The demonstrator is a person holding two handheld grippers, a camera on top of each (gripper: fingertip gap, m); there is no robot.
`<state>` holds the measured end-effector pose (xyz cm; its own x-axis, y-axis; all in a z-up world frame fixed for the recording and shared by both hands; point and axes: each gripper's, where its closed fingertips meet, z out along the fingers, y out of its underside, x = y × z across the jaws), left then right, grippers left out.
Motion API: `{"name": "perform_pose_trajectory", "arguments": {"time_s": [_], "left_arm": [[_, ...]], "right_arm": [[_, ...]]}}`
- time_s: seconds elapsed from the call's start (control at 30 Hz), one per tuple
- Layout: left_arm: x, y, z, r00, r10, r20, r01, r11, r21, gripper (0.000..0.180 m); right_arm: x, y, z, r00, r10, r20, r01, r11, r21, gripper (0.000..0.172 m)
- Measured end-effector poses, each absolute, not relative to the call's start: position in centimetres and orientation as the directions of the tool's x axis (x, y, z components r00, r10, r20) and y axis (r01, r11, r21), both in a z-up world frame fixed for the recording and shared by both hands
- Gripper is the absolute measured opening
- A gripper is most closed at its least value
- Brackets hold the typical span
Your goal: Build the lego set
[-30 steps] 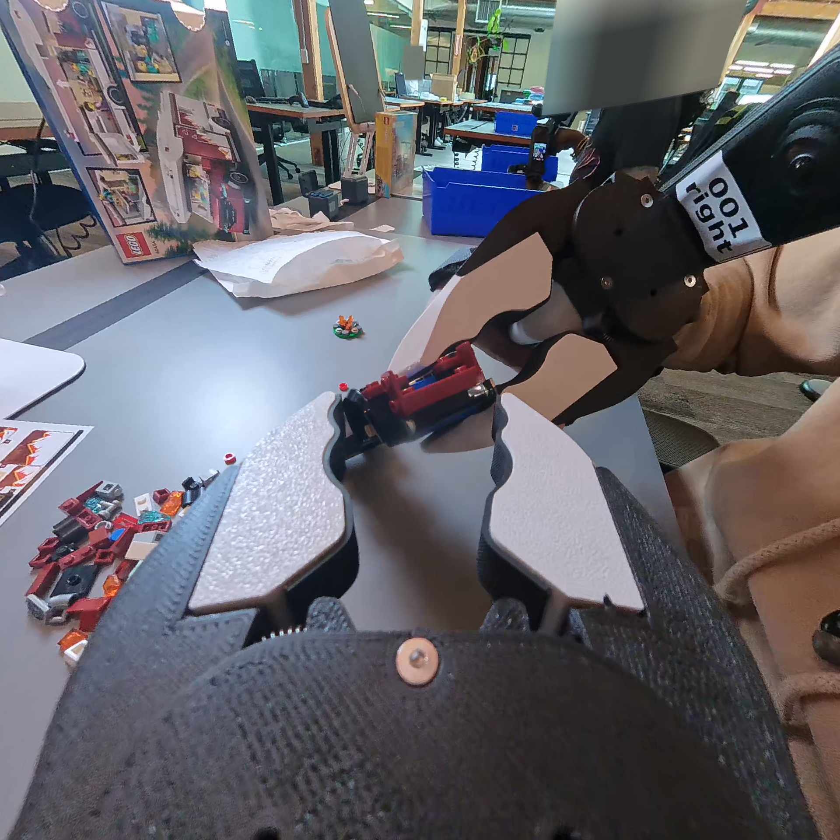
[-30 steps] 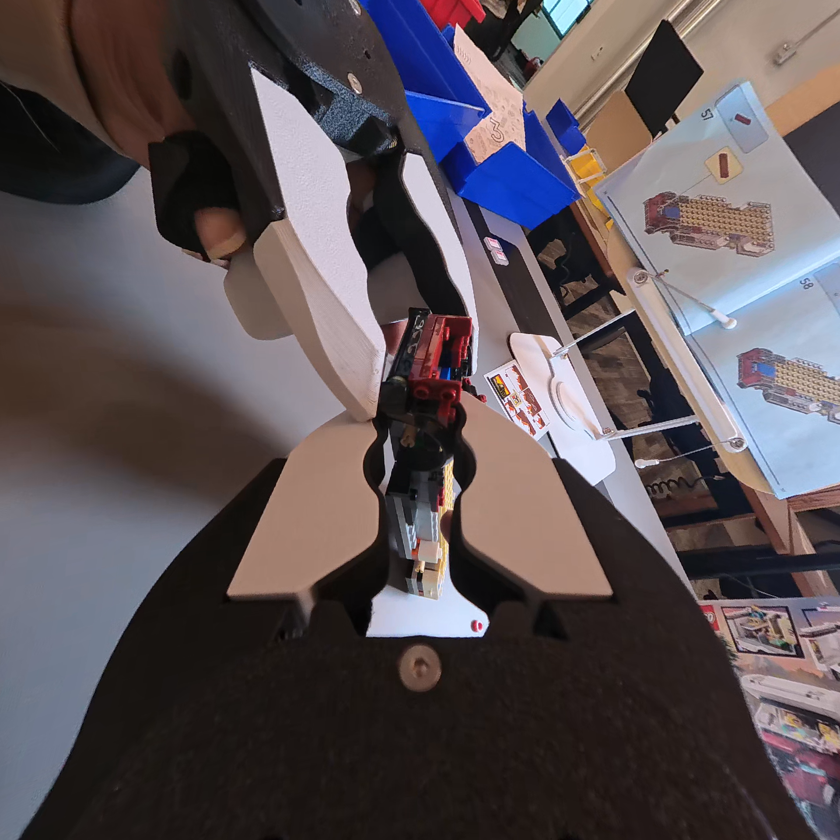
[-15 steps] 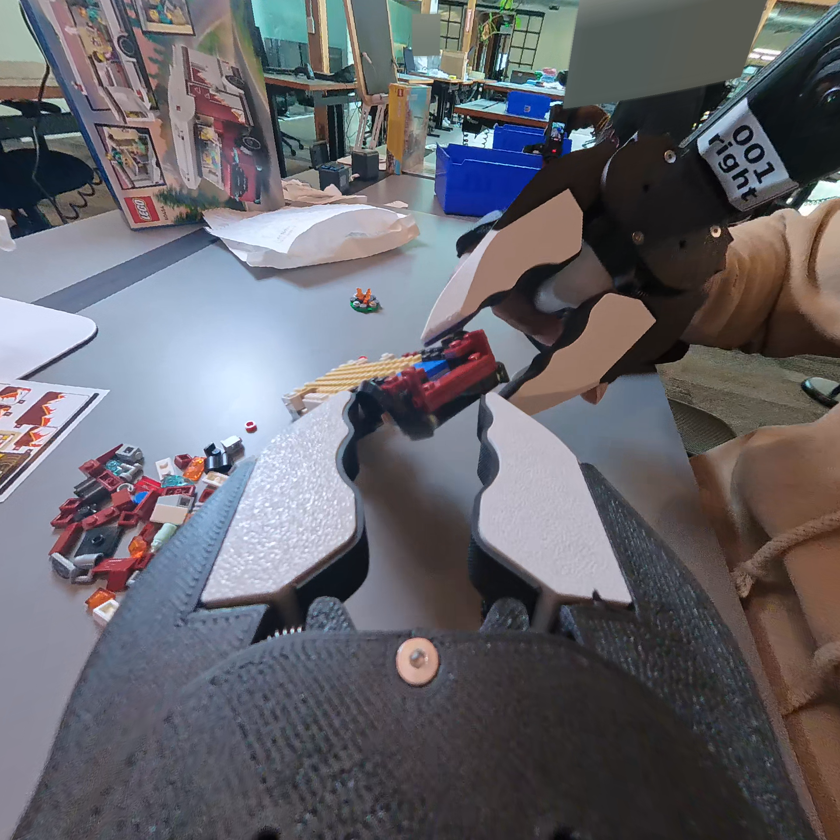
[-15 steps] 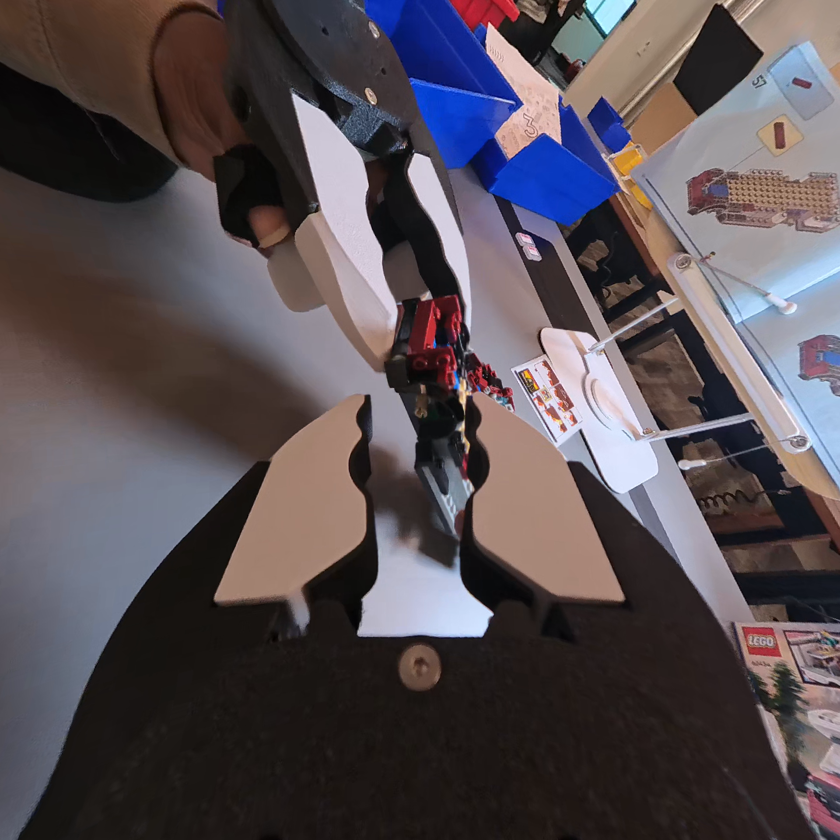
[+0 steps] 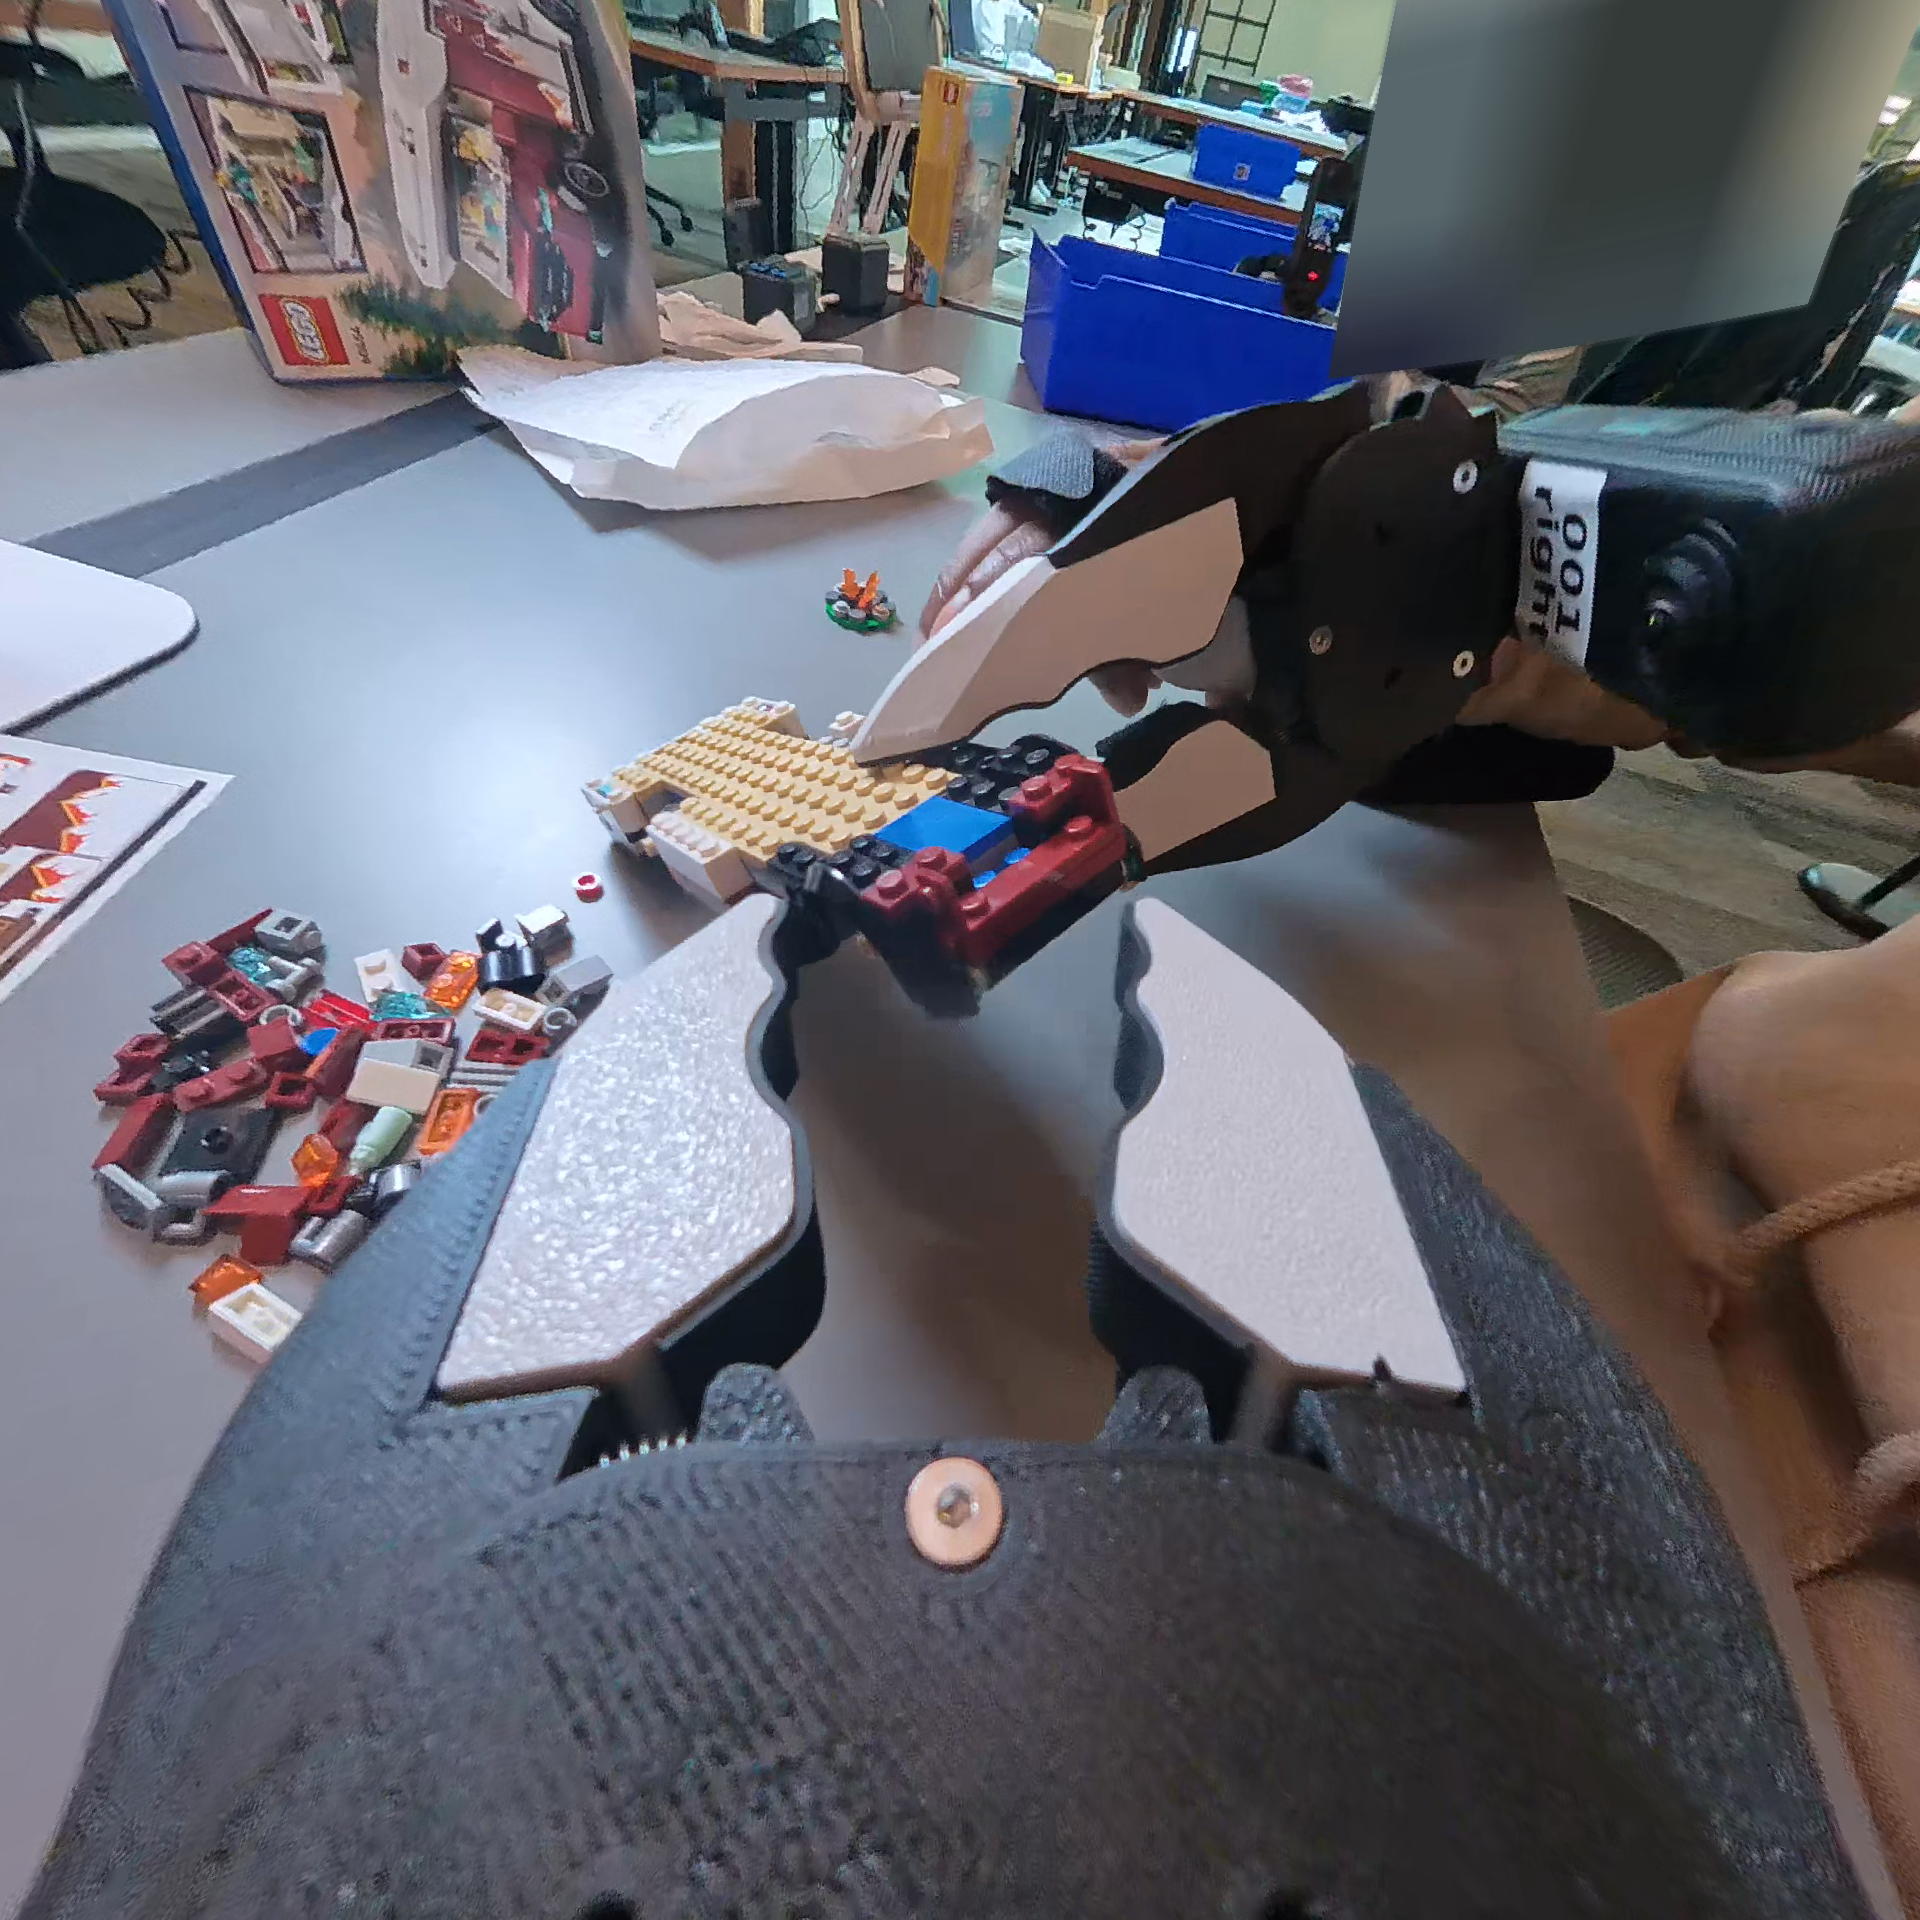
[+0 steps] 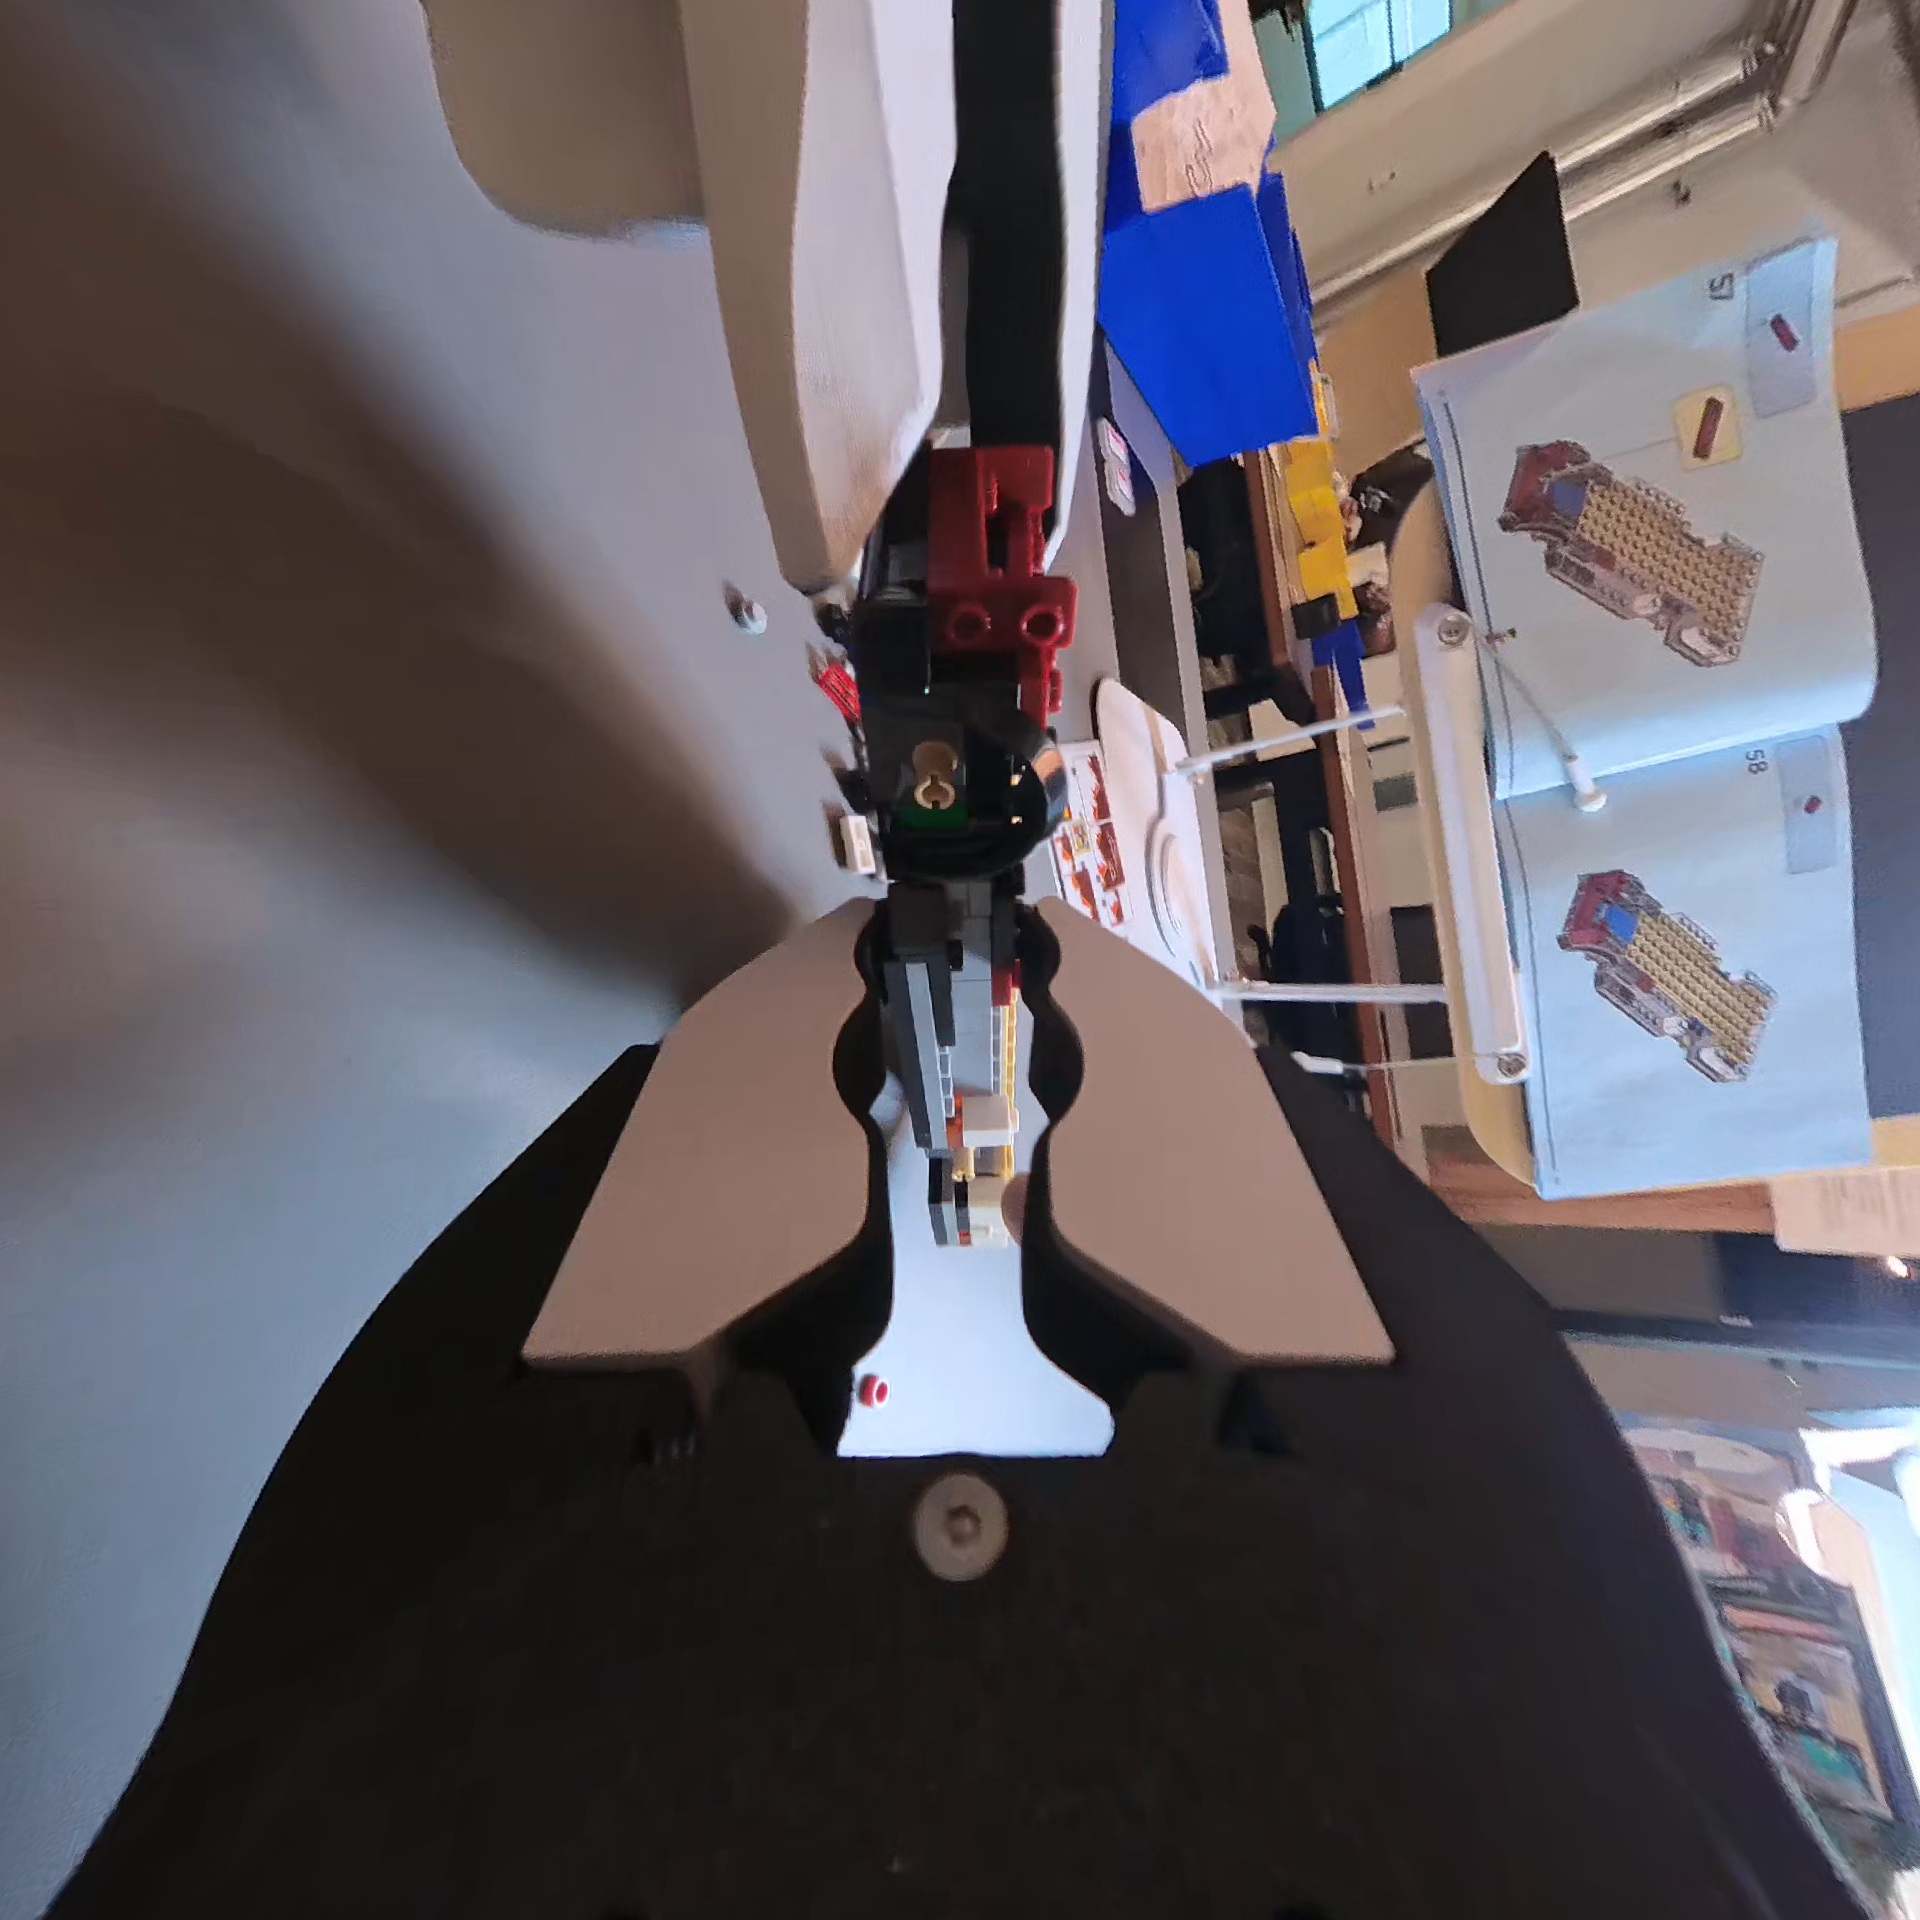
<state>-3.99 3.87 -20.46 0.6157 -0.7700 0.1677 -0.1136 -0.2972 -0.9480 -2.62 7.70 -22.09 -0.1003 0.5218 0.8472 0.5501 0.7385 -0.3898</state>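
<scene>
The lego model, a tan studded plate with a dark red and black front and a blue tile, lies flat with its studs up, low over the grey table. My right gripper is shut on the model, which shows edge-on between its pads. In the left wrist view its upper finger lies on top of the model. My left gripper is open. Its left tip is beside the model's black part and its right tip stands clear of the red end. Its fingers show at the top of the right wrist view.
A pile of loose bricks and a red stud lie left of the model, near a sticker sheet. Behind are a white bag, the set's box, a blue bin and a small green piece. An instruction booklet stands on a holder. The gap from one gripper's tips to the other's is roughly 5 centimeters. It is some 11 centimeters from my right tips to the red stud.
The model turned from edge-on to flat, studs up. My right gripper opened around it while the left fingers closed in on its red end. Now the right is shut on it again and the left has opened.
</scene>
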Motion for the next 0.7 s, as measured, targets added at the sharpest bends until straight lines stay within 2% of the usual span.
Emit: {"name": "perform_pose_trajectory", "arguments": {"time_s": [0.13, 0.3, 0.37, 0.47, 0.57, 0.63, 0.7], "left_arm": [[-4.2, 3.4, -20.6, 0.634, -0.751, 0.185, -0.159, -0.361, -0.919, 0.076], [-3.0, 2.9, -21.5, 0.679, -0.726, 0.107, -0.234, -0.352, -0.907, 0.074], [-3.2, 3.0, -21.9, 0.688, -0.723, 0.062, -0.275, -0.339, -0.900, 0.068], [-3.4, 2.8, -22.2, 0.651, -0.755, 0.081, -0.275, -0.335, -0.901, 0.068], [-3.7, 2.6, -22.5, 0.588, -0.806, 0.063, -0.305, -0.293, -0.906, 0.068], [-4.0, 2.4, -23.1, 0.549, -0.836, 0.022, -0.356, -0.257, -0.899, 0.068], [-4.2, 2.3, -23.6, 0.516, -0.857, -0.012, -0.392, -0.223, -0.893, 0.068]], "right_arm": [[-1.8, 8.1, -22.4, -0.052, 0.497, 0.866, 0.658, 0.669, -0.345, 0.023], [-1.8, 6.2, -22.5, -0.020, 0.487, 0.873, 0.707, 0.624, -0.332, 0.024], [-2.2, 5.3, -22.5, -0.027, 0.483, 0.875, 0.704, 0.631, -0.326, 0.023], [-2.3, 4.8, -22.6, -0.051, 0.477, 0.877, 0.688, 0.653, -0.315, 0.023], [-2.5, 4.2, -23.0, -0.095, 0.514, 0.853, 0.651, 0.680, -0.337, 0.024], [-2.3, 3.7, -23.5, -0.167, 0.567, 0.807, 0.626, 0.693, -0.357, 0.035], [-1.6, 2.4, -23.6, -0.290, 0.679, 0.675, 0.577, 0.687, -0.443, 0.043]]}}
